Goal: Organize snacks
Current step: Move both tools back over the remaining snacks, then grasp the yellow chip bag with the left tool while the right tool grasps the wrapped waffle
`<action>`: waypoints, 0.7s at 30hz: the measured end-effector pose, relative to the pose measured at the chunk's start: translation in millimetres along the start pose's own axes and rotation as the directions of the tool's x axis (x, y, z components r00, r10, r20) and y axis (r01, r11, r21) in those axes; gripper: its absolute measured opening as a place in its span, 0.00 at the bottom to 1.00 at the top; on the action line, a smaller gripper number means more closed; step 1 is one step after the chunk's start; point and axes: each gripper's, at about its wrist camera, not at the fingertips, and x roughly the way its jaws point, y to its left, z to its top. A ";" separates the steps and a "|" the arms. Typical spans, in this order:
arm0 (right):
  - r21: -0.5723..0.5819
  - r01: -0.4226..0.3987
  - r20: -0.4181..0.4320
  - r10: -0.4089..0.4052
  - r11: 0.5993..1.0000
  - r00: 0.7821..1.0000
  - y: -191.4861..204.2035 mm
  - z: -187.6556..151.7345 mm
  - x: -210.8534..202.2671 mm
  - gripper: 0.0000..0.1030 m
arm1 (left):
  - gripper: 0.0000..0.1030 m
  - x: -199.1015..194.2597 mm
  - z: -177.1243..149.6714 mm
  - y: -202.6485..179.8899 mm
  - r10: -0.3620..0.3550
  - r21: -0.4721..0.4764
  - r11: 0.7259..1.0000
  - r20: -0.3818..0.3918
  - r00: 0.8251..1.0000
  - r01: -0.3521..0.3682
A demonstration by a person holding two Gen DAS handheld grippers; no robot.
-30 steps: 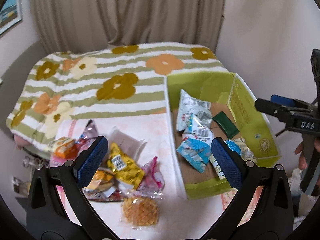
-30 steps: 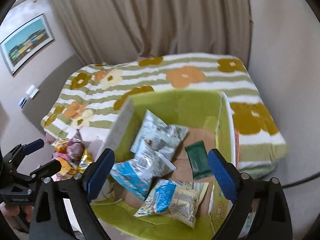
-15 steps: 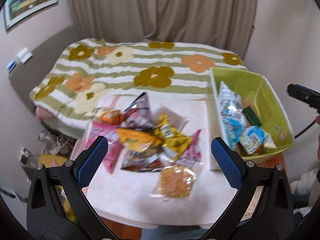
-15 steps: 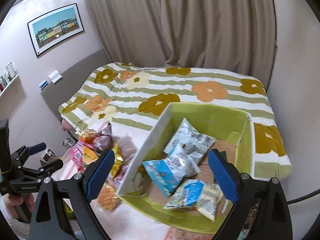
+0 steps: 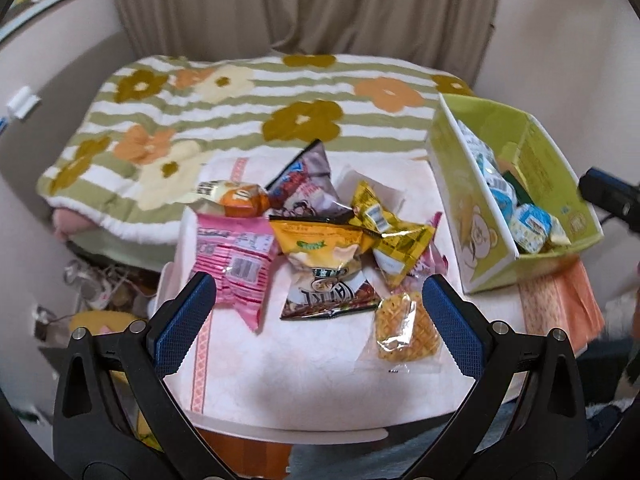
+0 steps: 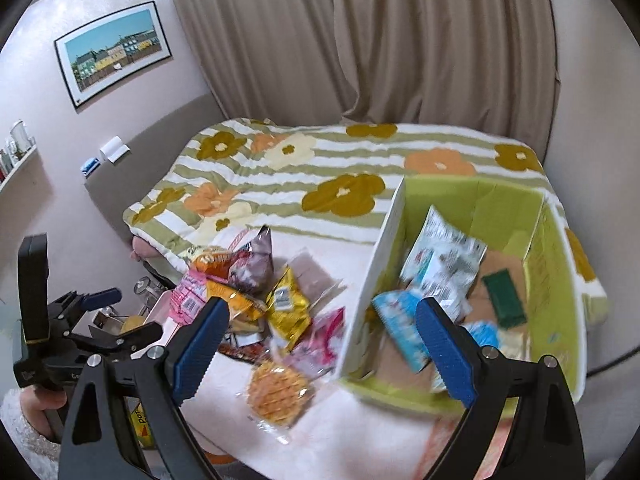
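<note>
Mostly the snack packets (image 5: 320,240) lie heaped mid-frame on the pale pink cloth (image 5: 280,368), overlapping so lower ones are half hidden; crinkly foil, a clear-wrapped waffle (image 5: 404,328). Right-view packets inside the green cardboard box (image 6: 556,280) blur. Both the left gripper (image 5: 320,320) and the right gripper (image 6: 324,344) tilt downward, jaws wide, holding nothing.

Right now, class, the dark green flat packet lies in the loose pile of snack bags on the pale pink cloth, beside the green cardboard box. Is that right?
Not quite. The dark green flat packet lies inside the green cardboard box, on its brown floor, not in the loose pile of snack bags on the pale pink cloth. The pile does lie beside the box. The right wrist view shows it.
</note>
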 end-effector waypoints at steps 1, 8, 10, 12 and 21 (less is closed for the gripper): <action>0.006 0.009 -0.005 -0.009 1.000 1.000 4.7 -5.3 1.3 0.90 | 0.99 4.2 1.0 3.3 -0.016 0.011 1.000 -0.011 1.000 0.016; 0.109 0.110 -0.120 -0.097 0.988 0.988 40.5 -49.5 34.2 0.90 | 0.99 39.3 6.6 23.7 -0.137 0.060 0.988 -0.085 0.987 0.142; 0.149 0.147 -0.160 -0.123 0.978 0.979 49.0 -64.8 51.2 0.90 | 0.99 52.8 7.2 26.3 -0.165 0.078 0.982 -0.111 0.980 0.174; 0.177 0.170 -0.180 -0.138 0.969 0.974 55.4 -77.5 64.1 0.90 | 0.99 66.8 7.5 28.9 -0.195 0.087 0.974 -0.129 0.972 0.207; 0.225 0.278 -0.249 -0.221 0.934 0.943 69.6 -123.5 125.2 0.90 | 0.99 127.6 1.5 24.3 -0.251 0.103 0.956 -0.199 0.947 0.275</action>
